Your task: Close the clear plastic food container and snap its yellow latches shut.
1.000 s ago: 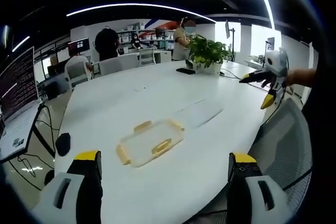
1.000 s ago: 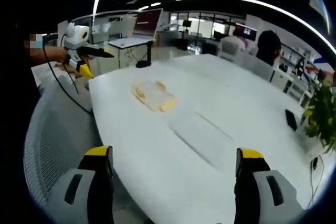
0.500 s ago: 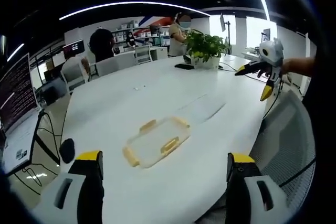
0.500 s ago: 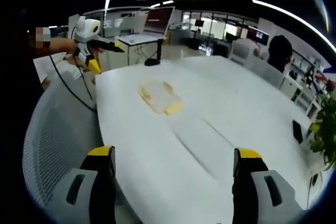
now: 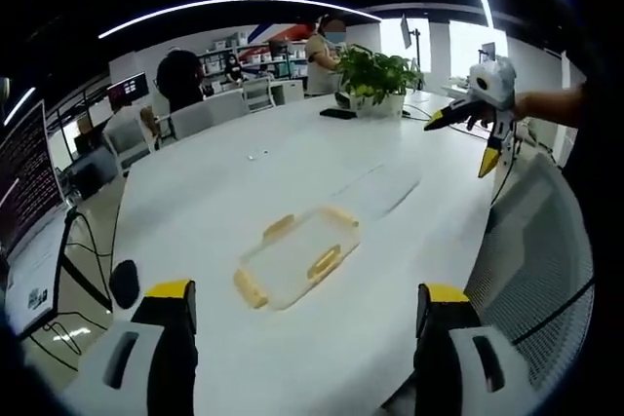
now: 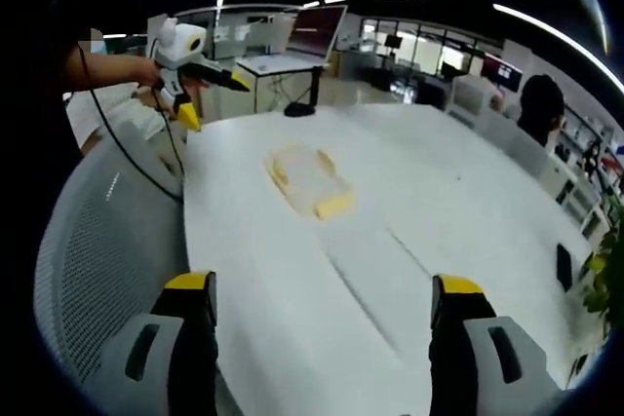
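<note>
On the large white oval table (image 5: 234, 182) one clear plastic food container with yellow latches (image 5: 296, 257) is counted, lying near the table edge with three latches discernible in the left gripper view, while a flat clear sheet (image 5: 382, 191), possibly the lid though this cannot be confirmed, lies just beside it. Two grippers are counted, the left gripper (image 5: 304, 338) and the right gripper (image 6: 322, 328), each held well above the table with jaws spread wide and nothing grasped. A risk is judged that the light container is pushed across the smooth table if a latch is pressed by one gripper without bracing from the other.
</note>
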`<state>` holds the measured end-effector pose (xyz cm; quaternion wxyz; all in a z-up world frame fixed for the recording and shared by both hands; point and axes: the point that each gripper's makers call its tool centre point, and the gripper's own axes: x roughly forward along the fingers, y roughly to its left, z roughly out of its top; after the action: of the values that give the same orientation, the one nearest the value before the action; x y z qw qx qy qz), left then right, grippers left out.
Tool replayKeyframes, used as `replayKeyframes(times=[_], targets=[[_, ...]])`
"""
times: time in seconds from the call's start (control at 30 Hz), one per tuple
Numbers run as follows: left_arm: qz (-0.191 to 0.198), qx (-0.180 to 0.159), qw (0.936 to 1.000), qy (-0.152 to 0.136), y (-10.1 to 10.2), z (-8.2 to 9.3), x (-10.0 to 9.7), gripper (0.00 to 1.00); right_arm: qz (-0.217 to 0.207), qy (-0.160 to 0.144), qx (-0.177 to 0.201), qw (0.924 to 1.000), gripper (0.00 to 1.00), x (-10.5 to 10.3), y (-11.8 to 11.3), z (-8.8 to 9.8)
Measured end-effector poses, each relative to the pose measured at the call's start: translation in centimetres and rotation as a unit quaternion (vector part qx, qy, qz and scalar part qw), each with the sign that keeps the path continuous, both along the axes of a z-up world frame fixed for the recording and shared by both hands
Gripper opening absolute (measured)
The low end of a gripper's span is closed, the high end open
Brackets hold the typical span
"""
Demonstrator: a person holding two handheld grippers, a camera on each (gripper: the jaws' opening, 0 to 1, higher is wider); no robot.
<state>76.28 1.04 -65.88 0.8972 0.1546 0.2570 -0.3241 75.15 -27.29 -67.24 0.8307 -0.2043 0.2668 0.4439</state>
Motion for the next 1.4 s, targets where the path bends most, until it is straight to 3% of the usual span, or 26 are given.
replayKeyframes(times=[0.8, 1.4], targets=[[-0.033, 0.031, 0.9988, 0.020, 0.5, -2.4, 1.7, 0.87, 0.067, -0.003, -0.029, 0.9973, 0.86, 2.3, 2.6, -0.8], [-0.068, 0.058, 0.9954, 0.033, 0.8, -3.9, 3.4, 0.80, 0.121, -0.005, -0.039, 0.9919, 0.81, 4.1, 5.7, -1.1]])
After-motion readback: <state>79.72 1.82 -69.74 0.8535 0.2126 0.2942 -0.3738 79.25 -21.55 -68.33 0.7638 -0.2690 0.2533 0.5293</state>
